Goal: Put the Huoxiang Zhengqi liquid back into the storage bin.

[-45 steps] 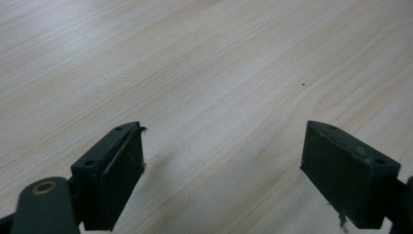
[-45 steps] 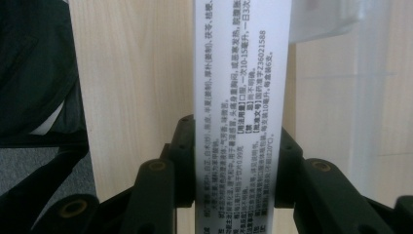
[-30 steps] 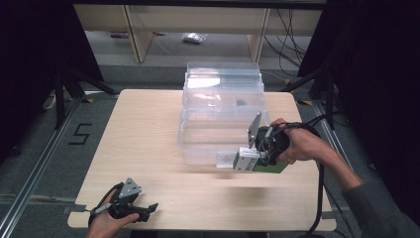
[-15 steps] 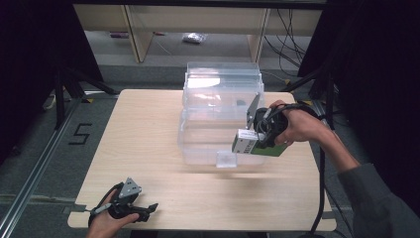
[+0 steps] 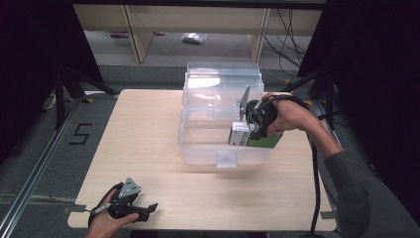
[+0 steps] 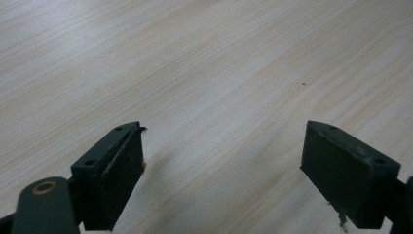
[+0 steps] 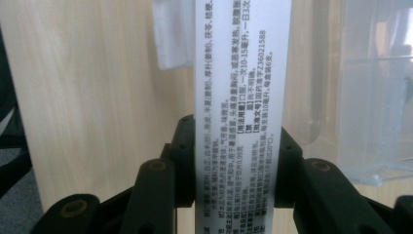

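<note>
Surface: pale wooden table [image 5: 148, 129], clear plastic bin [image 5: 223, 99] at 1 o'clock.
Right gripper [image 5: 243, 135]: clenched on white-green printed carton [image 5: 255, 138].
Change: carton raised from bin's front to its rim; insertion imminent.
Left gripper [image 5: 148, 208]: released, resting at 7 o'clock.

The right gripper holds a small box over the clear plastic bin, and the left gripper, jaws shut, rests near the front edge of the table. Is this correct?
Not quite: the left gripper has its jaws open, with bare table between them, as the left gripper view shows. The rest holds: the right gripper is shut on the small box over the clear plastic bin, and the left one rests near the front edge.
</note>
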A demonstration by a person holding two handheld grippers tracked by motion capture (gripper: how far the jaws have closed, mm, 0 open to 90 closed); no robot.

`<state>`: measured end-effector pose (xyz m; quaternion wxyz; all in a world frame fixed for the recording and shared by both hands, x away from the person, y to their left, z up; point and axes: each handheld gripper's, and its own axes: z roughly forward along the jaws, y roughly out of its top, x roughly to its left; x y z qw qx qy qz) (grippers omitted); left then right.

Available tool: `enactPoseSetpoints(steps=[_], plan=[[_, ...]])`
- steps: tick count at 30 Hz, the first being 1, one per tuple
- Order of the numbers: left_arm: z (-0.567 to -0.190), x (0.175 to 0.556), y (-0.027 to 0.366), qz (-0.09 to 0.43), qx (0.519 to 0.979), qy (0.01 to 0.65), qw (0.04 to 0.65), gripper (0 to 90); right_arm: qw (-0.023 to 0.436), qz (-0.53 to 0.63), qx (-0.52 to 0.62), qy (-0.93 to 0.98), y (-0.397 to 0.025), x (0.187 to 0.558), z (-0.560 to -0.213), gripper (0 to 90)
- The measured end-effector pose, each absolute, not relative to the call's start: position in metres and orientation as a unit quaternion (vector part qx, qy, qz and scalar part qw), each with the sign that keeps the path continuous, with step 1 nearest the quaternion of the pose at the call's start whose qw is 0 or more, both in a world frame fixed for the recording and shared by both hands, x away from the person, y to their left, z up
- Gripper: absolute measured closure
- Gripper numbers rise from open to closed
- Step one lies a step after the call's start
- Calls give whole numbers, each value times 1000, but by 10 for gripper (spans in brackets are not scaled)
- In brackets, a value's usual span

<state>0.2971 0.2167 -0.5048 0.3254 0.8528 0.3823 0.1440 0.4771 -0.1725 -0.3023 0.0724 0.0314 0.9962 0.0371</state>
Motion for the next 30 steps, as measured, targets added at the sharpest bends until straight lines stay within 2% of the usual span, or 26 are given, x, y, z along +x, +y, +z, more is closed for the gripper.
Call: enactPoseSetpoints(steps=[13,30], plan=[[-505,297,217,143,854,380,325,151,73,30,37,996,-170,505,-312,640],[-505,297,216,143,849,385,332,151,62,24,23,998,-168,517,-332,639]])
